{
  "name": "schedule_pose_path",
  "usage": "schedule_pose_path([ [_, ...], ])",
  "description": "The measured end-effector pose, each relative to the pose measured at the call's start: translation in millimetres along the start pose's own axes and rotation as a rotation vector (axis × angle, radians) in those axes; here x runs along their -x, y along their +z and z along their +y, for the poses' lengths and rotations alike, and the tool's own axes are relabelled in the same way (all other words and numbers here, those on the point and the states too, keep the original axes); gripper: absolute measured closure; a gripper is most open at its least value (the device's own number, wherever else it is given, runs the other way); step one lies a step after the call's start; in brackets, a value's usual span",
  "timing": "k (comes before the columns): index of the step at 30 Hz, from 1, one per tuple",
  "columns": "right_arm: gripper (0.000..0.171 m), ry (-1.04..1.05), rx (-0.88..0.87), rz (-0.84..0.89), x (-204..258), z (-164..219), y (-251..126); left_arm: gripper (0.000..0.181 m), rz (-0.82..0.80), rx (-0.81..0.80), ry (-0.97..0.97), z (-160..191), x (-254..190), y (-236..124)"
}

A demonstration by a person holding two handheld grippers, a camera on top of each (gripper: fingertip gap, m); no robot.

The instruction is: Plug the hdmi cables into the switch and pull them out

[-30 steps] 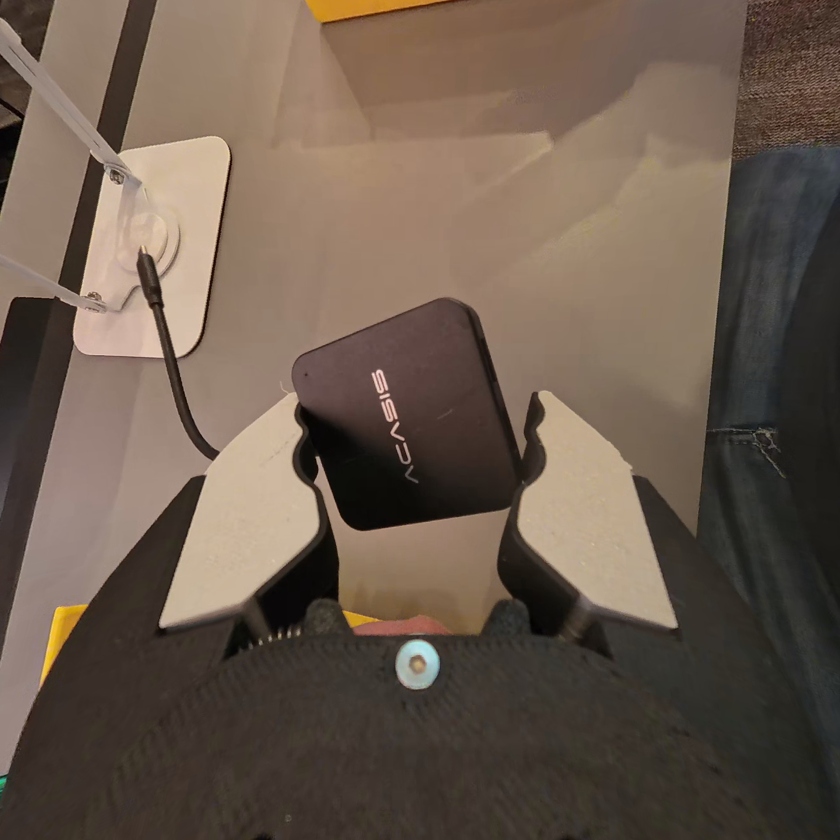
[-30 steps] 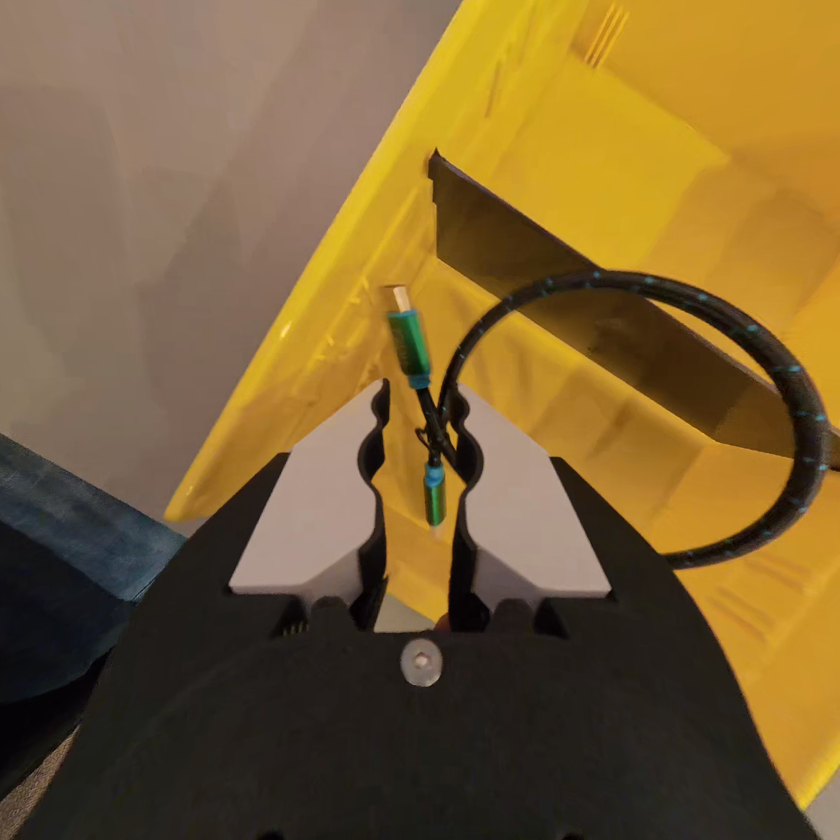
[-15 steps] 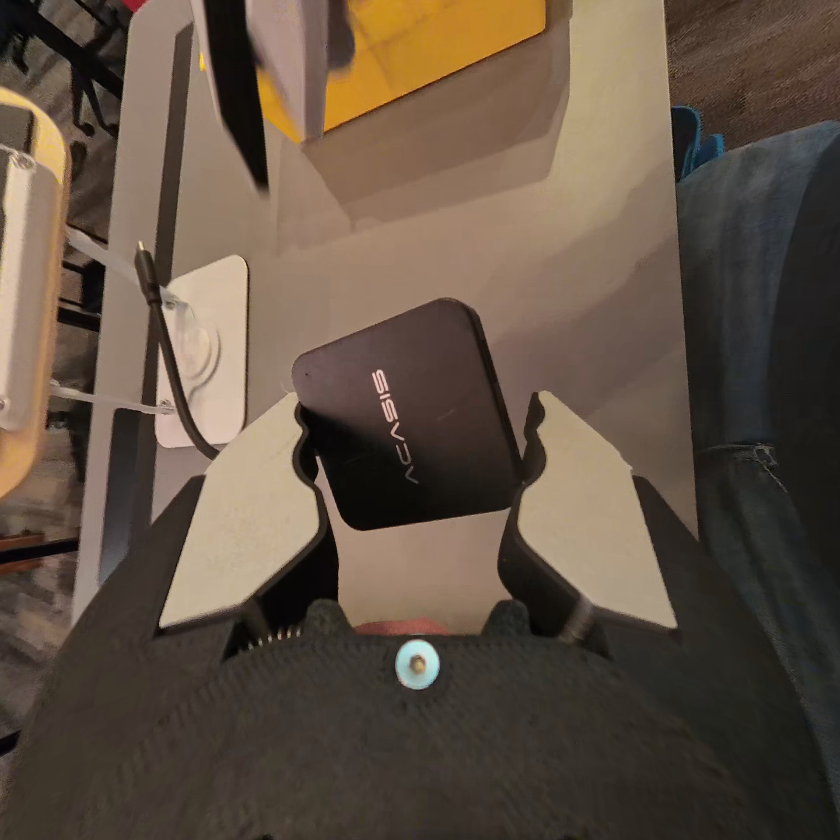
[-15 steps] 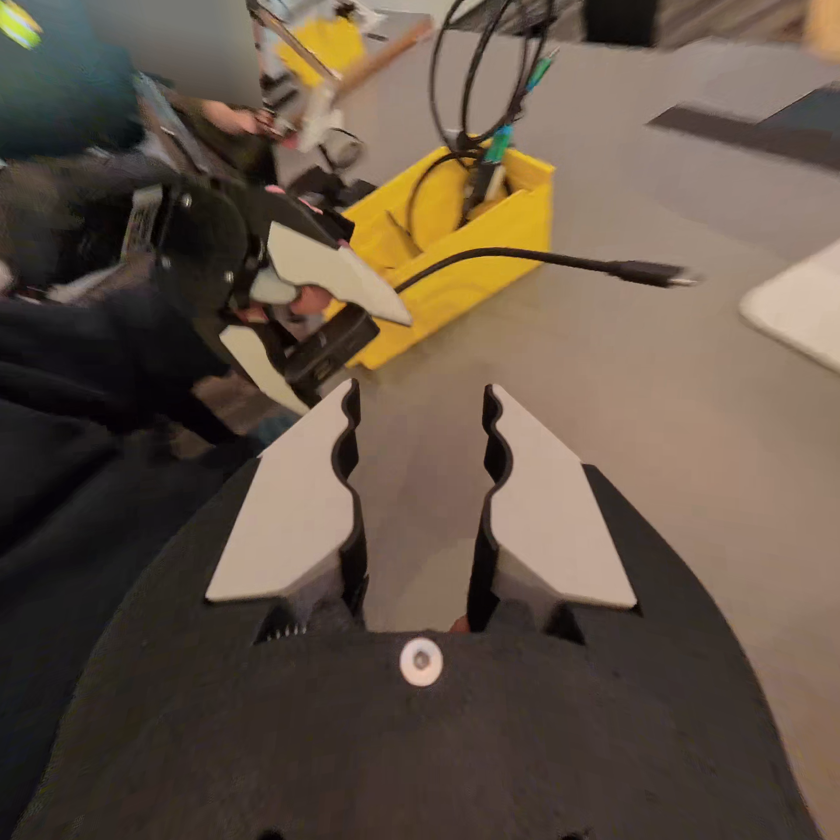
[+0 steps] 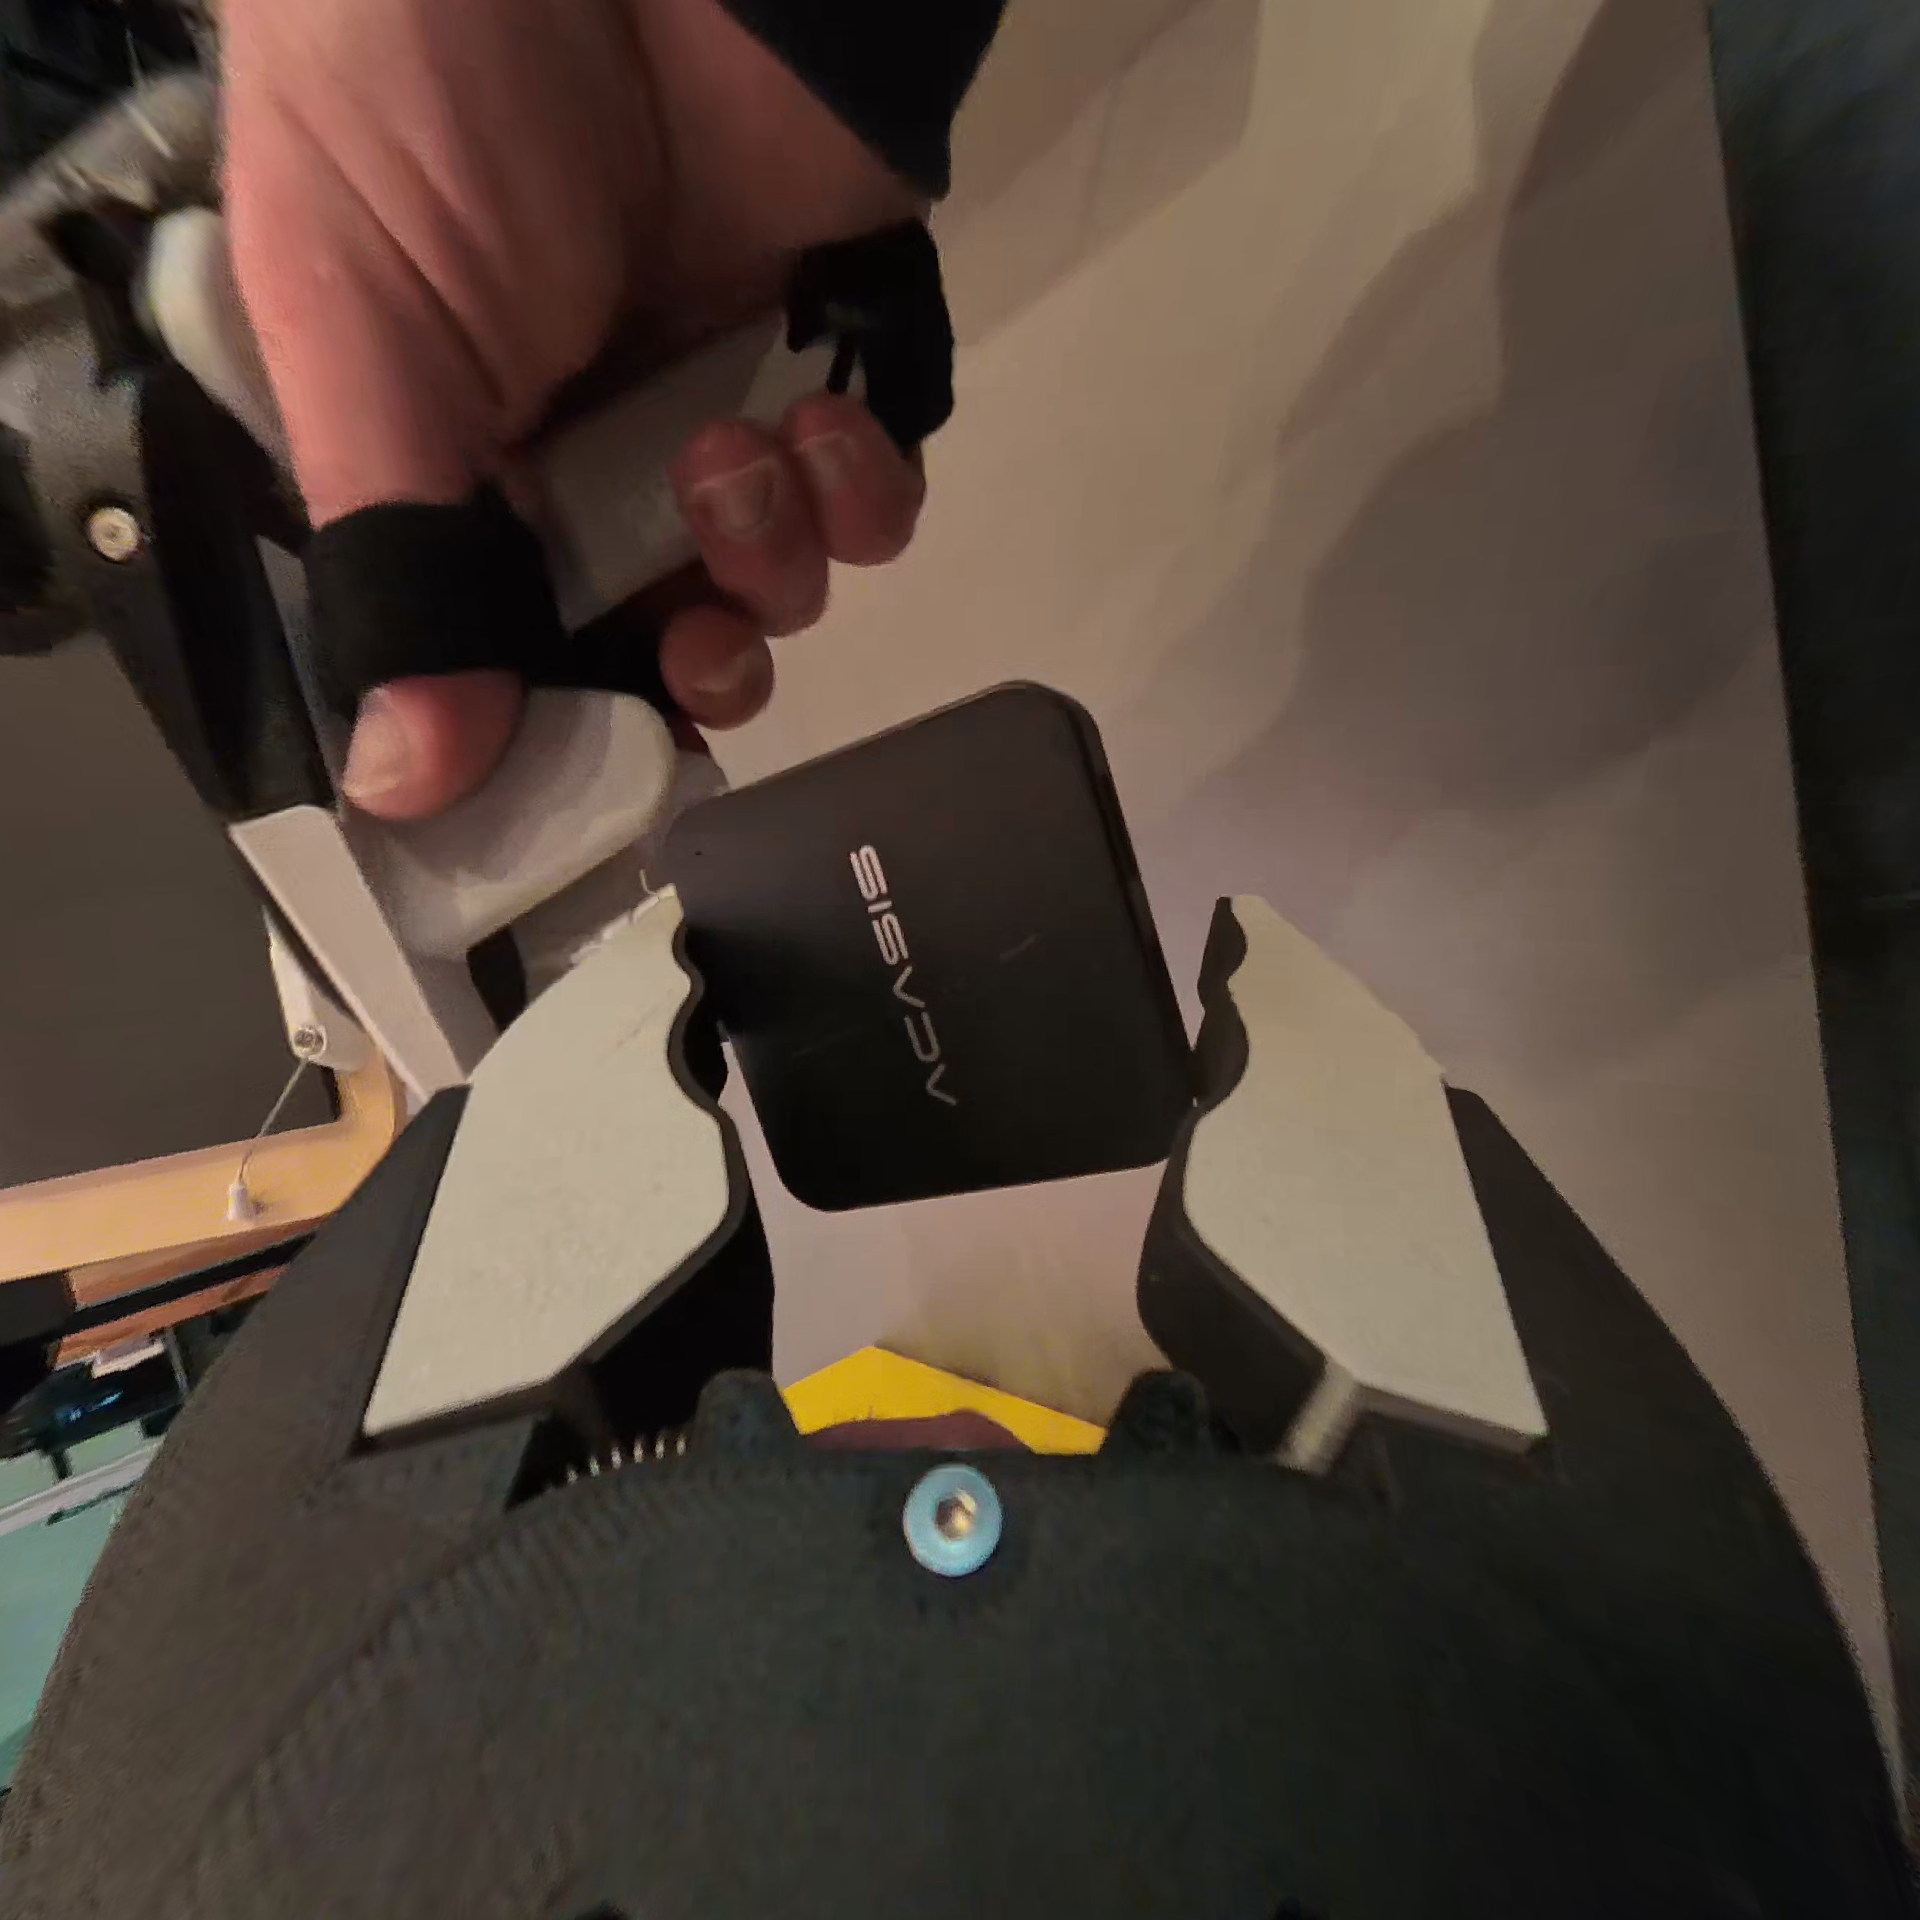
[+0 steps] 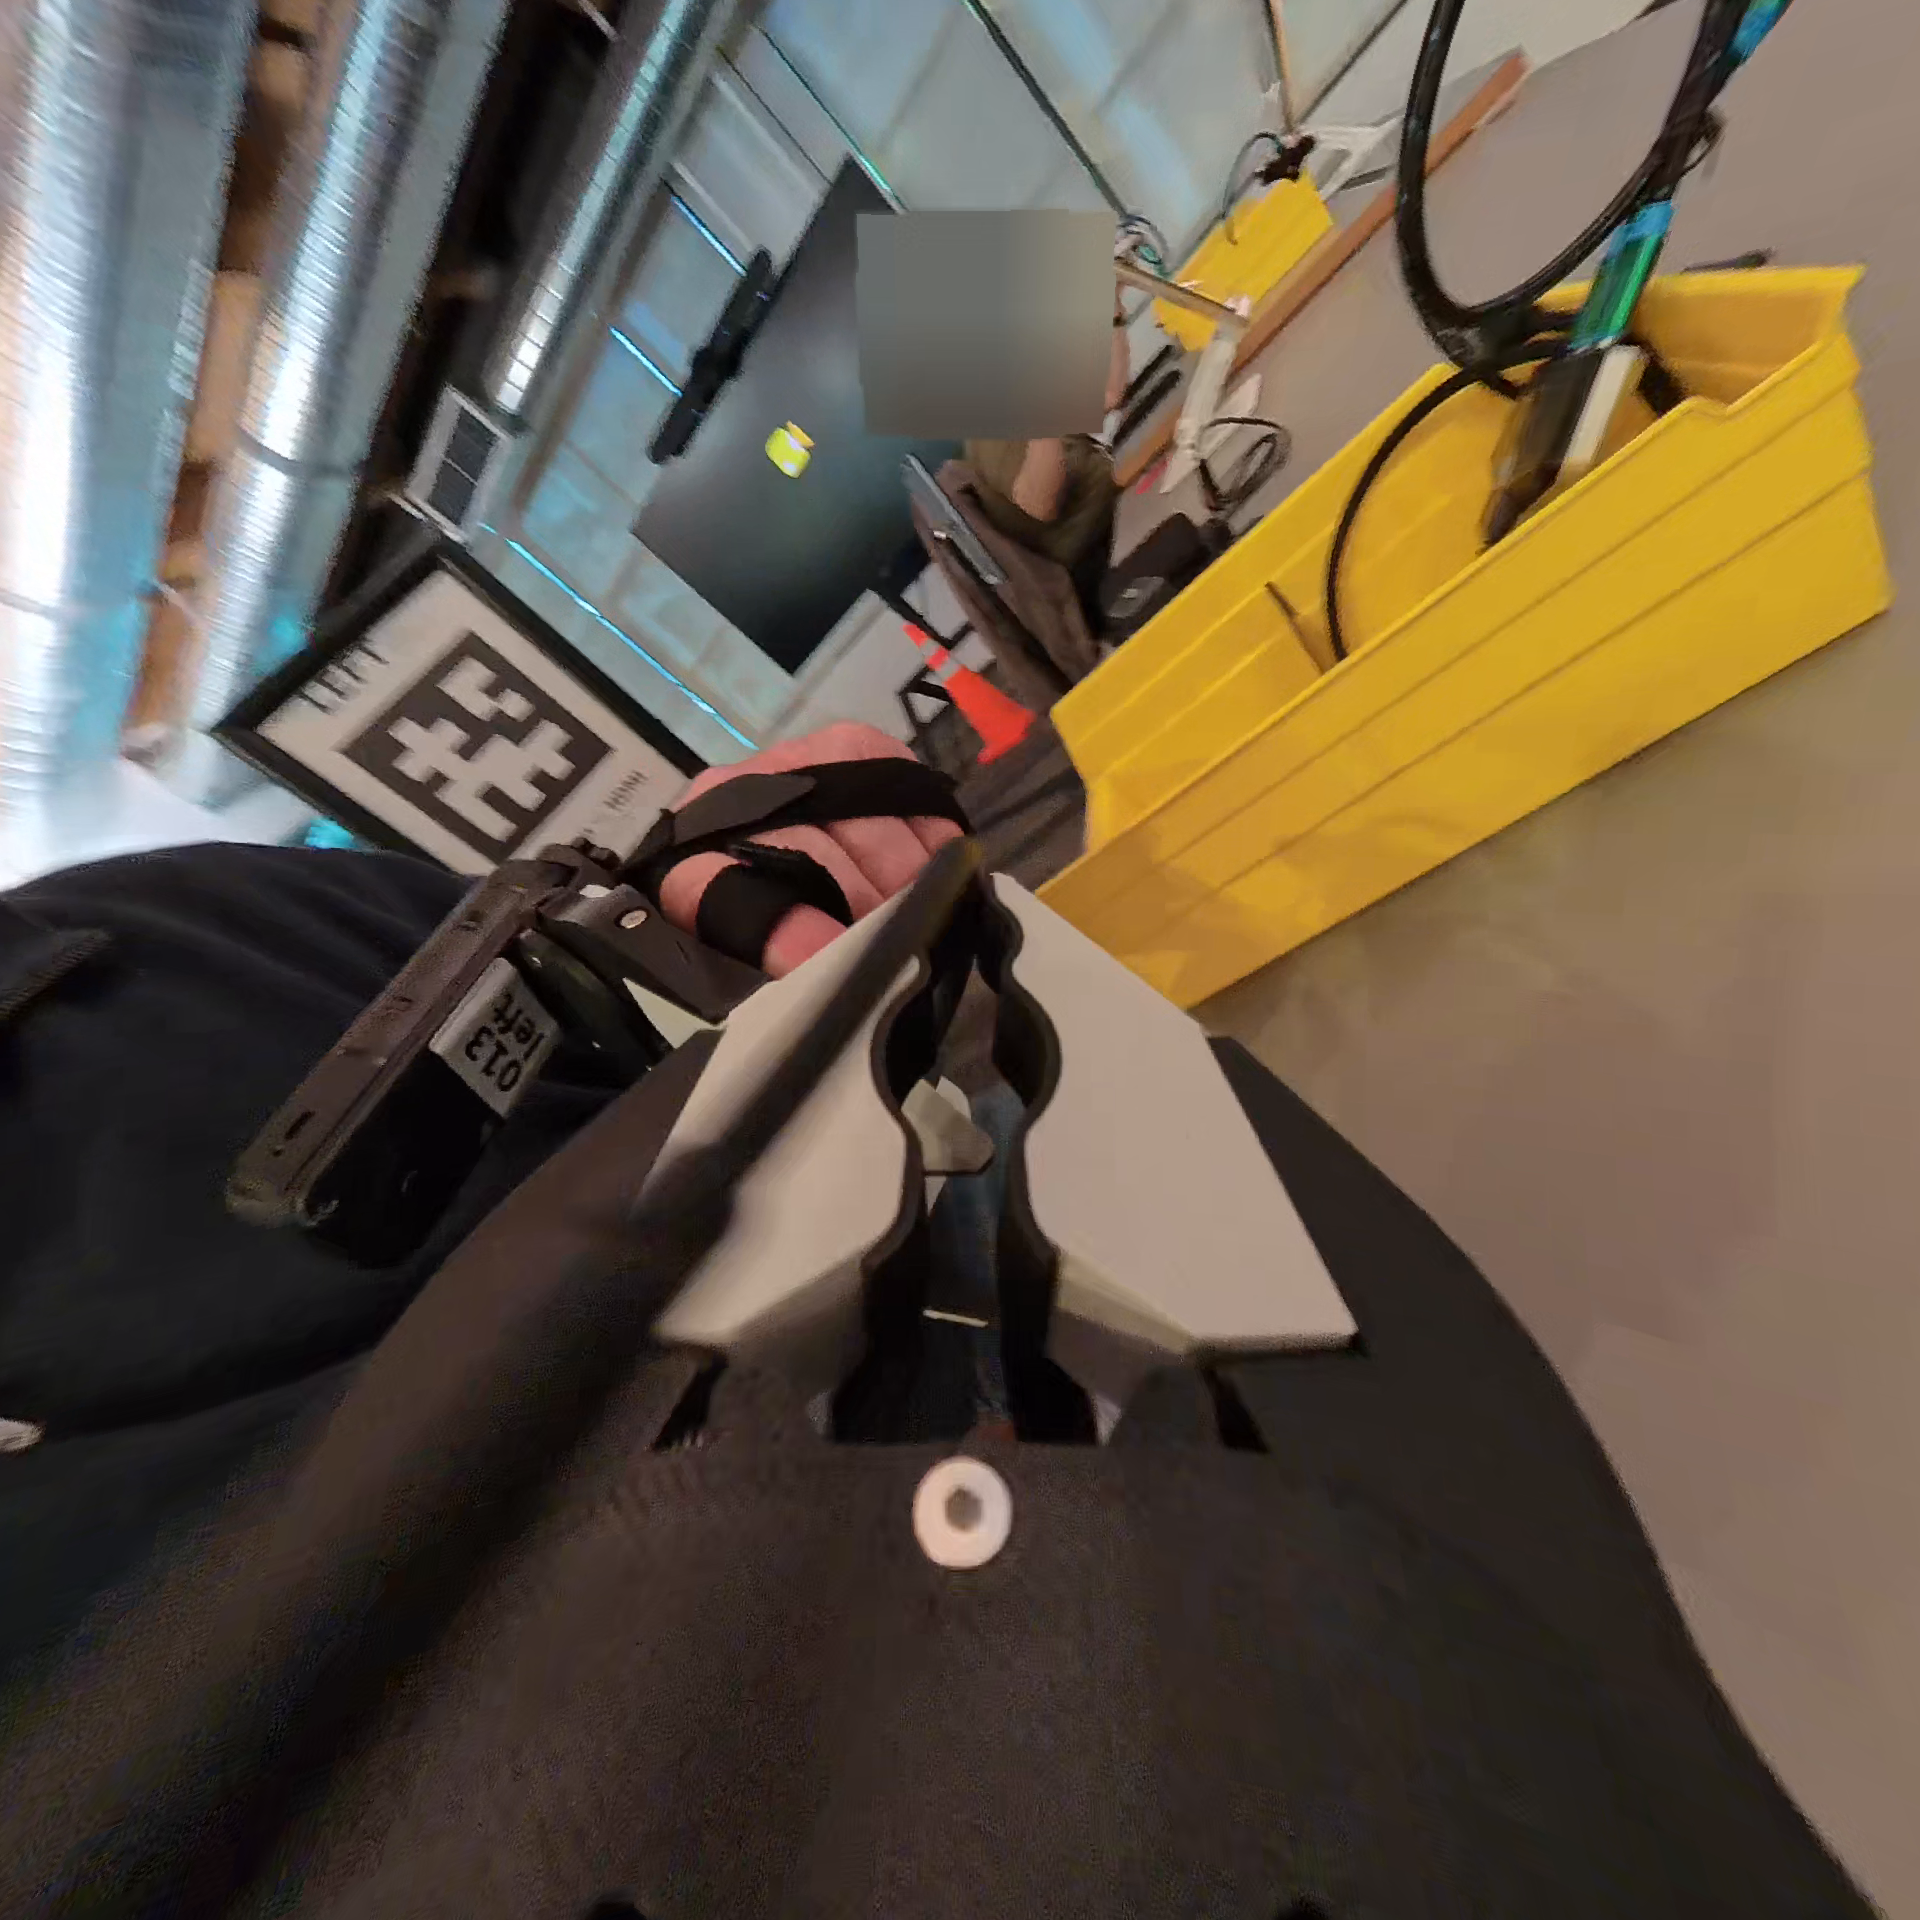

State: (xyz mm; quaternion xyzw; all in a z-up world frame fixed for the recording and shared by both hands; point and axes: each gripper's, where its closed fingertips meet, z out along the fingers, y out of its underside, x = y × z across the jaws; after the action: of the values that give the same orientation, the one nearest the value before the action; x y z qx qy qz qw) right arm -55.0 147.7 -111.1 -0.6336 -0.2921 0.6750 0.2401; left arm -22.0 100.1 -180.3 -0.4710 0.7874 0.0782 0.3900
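- Your left gripper (image 5: 940, 1023) has its fingers closed on the black switch (image 5: 925, 945), held by its two sides.
- Your right gripper (image 6: 966, 987) fingers are almost together; whether they hold something, I cannot tell.
- The cables (image 6: 1475, 249) rest in the yellow bin (image 6: 1455, 717), beyond the right fingers.
- The two grippers are very near: a careless move may knock the switch crooked.

Left wrist view: aimed steeply down along its fingers (image 5: 623, 1143) at the grey table (image 5: 1403, 520), close on the black switch (image 5: 935, 935). Right wrist view: tilted, low across the same table (image 6: 1558, 1143) toward the yellow bin (image 6: 1455, 748). Shared: table, gripping hands, opposite gripper
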Motion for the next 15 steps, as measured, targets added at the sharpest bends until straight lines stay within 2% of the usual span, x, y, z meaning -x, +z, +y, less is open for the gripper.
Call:
schedule_pose_path([
  [4,0.169,-0.099,-0.008,0.112,1,-11,-7,0.092,-0.073,0.005,-0.027,4,12,2],
  [8,0.171,-0.239,-0.056,0.264,12,-42,-34,0.075,-0.144,-0.069,-0.13,-3,30,-12],
  [12,0.17,-0.386,-0.082,0.445,32,-76,-92,0.077,-0.208,-0.085,-0.216,11,48,-28],
  [15,0.171,-0.492,-0.036,0.713,37,-96,-164,0.079,-0.222,-0.053,-0.312,37,52,-32],
])
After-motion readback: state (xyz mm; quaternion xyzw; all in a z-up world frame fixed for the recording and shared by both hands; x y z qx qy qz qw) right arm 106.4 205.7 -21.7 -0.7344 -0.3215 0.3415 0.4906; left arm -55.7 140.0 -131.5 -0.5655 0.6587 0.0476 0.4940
